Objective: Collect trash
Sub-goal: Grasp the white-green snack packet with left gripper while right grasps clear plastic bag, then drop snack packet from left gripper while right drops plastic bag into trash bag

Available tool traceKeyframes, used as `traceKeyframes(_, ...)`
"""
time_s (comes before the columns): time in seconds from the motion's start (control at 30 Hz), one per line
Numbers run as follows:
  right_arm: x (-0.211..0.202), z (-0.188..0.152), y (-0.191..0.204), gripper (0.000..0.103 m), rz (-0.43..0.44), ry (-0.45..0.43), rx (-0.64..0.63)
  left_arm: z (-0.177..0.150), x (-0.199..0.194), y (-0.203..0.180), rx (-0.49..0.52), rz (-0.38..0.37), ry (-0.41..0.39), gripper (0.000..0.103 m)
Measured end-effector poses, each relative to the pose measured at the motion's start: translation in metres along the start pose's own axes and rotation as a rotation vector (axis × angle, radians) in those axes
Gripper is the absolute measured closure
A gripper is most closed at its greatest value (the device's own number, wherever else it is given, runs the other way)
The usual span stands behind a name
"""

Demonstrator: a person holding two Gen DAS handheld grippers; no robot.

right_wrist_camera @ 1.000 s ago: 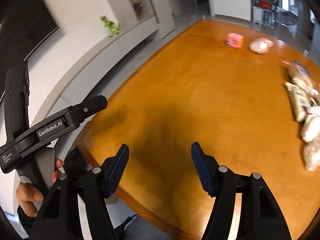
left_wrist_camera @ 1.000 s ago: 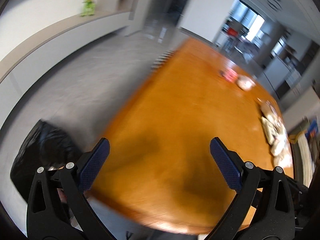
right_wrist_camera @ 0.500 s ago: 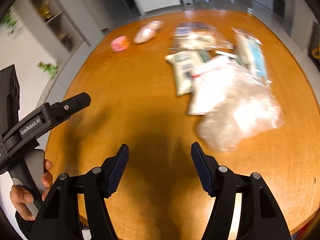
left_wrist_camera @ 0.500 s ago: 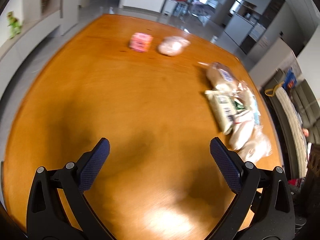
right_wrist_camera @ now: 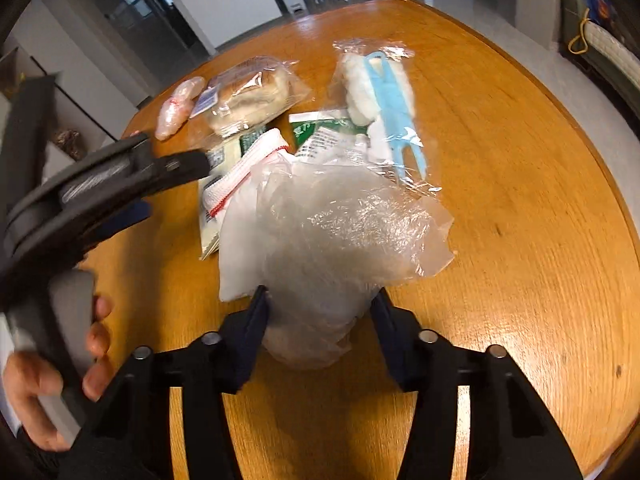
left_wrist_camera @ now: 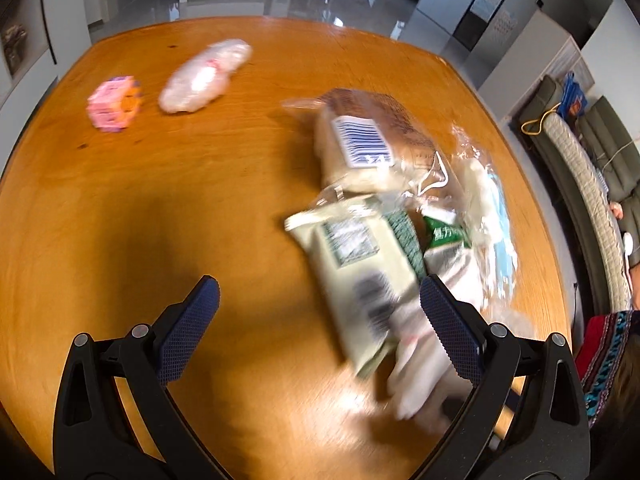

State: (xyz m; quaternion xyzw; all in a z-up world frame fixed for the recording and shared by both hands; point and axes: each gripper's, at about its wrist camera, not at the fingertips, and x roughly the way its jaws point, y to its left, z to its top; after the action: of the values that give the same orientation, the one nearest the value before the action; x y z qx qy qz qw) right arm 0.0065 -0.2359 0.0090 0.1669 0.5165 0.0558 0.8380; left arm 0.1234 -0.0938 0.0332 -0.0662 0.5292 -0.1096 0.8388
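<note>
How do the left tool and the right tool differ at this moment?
The left tool stands wide open over bare wood, nothing between its fingers; the right tool is closing, with the crumpled clear plastic bag between its fingers. The left tool sits beside the pale green packet at the pile's edge; the right tool is at the pile's near end. Both point down at the wooden table.

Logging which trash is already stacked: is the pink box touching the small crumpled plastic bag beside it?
Apart. In the left wrist view, bare wooden table shows between the pink box and the crumpled plastic bag.
</note>
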Motion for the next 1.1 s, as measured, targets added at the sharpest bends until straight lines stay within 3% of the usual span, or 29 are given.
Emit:
traceKeyframes(0.13,-0.013,-0.008,-0.008,0.058,0.034,-0.017,0.015,0.012,0.025,-0.019,0.018,0.019,0.048,0.006)
traceKeyframes(0.23,-0.027,-0.015,-0.016,0.058,0.039,-0.032,0.016,0.014,0.042,-0.030,0.056,0.076,0.065,0.006)
traceKeyframes(0.3,-0.034,-0.018,-0.019,0.058,0.043,-0.041,0.020,0.011,0.045,-0.035,0.085,0.100,0.040,0.007)
traceKeyframes(0.37,-0.042,-0.020,-0.019,0.058,0.040,-0.054,0.021,0.007,0.040,-0.035,0.097,0.089,0.022,0.018)
traceKeyframes(0.4,-0.045,-0.021,-0.019,0.058,0.043,-0.059,0.023,0.005,0.035,-0.034,0.103,0.072,0.014,0.038)
traceKeyframes(0.47,-0.053,-0.023,-0.019,0.058,0.063,-0.070,0.029,-0.002,0.025,-0.027,0.090,0.075,0.018,0.038)
traceKeyframes(0.57,-0.061,-0.029,-0.010,0.058,0.072,-0.085,0.011,-0.020,0.007,-0.003,0.065,0.052,0.013,0.039)
traceKeyframes(0.8,-0.078,-0.050,0.030,0.058,0.098,-0.101,-0.080,-0.066,-0.057,0.056,-0.025,0.041,-0.085,0.039)
traceKeyframes(1.1,-0.063,-0.082,0.108,0.058,0.237,-0.041,-0.229,-0.144,-0.144,0.160,-0.192,0.125,-0.224,0.039)
